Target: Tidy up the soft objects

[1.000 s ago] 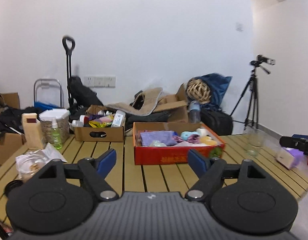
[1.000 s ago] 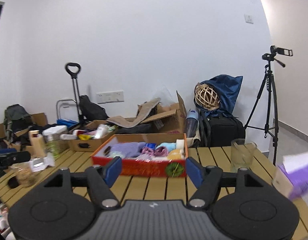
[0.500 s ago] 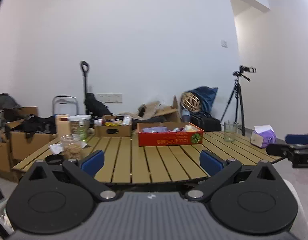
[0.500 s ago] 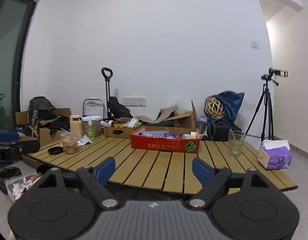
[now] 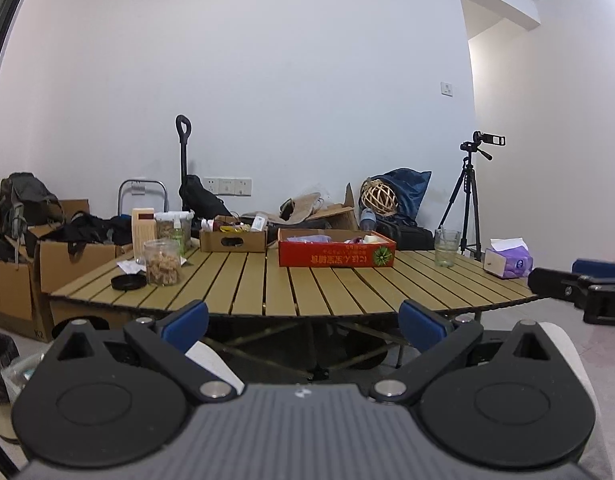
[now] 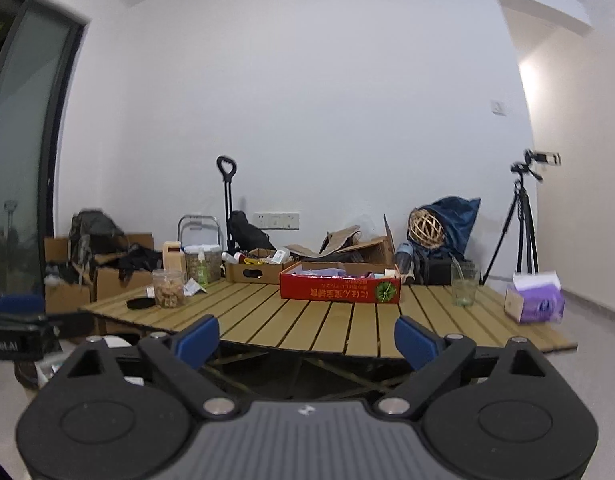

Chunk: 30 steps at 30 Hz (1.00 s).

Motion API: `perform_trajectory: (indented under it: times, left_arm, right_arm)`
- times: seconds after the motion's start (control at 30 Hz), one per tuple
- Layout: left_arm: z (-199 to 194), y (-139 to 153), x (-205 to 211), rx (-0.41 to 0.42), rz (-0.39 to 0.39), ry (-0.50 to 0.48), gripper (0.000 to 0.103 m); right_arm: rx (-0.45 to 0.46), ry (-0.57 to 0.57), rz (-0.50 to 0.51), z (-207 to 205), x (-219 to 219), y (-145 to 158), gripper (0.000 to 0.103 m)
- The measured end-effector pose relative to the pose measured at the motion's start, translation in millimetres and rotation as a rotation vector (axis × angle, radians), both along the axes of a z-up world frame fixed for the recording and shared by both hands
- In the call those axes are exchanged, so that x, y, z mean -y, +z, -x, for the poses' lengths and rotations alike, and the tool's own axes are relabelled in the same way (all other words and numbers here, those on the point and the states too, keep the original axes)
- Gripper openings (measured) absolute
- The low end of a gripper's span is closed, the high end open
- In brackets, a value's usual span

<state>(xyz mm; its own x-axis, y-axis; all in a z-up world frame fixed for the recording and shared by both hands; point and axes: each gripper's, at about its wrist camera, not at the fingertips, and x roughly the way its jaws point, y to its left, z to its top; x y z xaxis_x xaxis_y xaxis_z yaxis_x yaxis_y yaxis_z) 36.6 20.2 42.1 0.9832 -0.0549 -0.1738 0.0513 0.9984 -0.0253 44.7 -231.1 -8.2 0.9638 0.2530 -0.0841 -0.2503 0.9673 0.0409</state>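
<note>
We find the left gripper (image 5: 303, 320) spread wide with nothing between its blue pads (image 5: 186, 319); its jaws have just been opening. The right gripper (image 6: 306, 339) likewise stands wide and empty, its jaws also just opening. Both sit off the near edge of the slatted table (image 5: 347, 292), roughly level with the top and well apart from everything on it. In the left view the right gripper shows at the far right edge (image 5: 579, 288).

We note the red box (image 5: 336, 254) toward the back middle of the table. Soft items (image 5: 307, 237) lie inside it, purple, white and pale pieces showing just above the rim; we cannot tell them apart.

A cardboard box (image 5: 232, 240) stands just left of the red box. Further left we record a jar (image 5: 161, 261) of brown pieces with a black lid (image 5: 128, 281) lying beside it. On the right side stand a glass (image 5: 446, 247) and, near the table's right end, a purple tissue box (image 5: 507, 259).

Behind the table, bags and cartons line the wall, and a tripod (image 5: 469, 200) with a camera stands at the right.
</note>
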Motion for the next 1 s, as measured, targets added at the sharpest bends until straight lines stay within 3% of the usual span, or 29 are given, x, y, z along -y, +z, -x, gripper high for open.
perform_trajectory:
  times: [0.3, 0.4, 1.0]
  left_arm:
    - [20.2, -12.8, 2.2, -0.017, 0.015, -0.024, 0.103]
    - [22.6, -16.0, 3.5, -0.021, 0.01, -0.026, 0.103]
    - [21.4, -16.4, 4.3, -0.001, 0.004, -0.021, 0.103]
  right_arm:
    - [-0.018, 0.017, 0.025, 19.9, -8.0, -30.2, 0.097]
    - [-0.012, 0.021, 0.025, 23.8, -9.9, -32.5, 0.103]
    - [0.007, 0.007, 0.009, 26.7, -9.6, -34.9, 0.103]
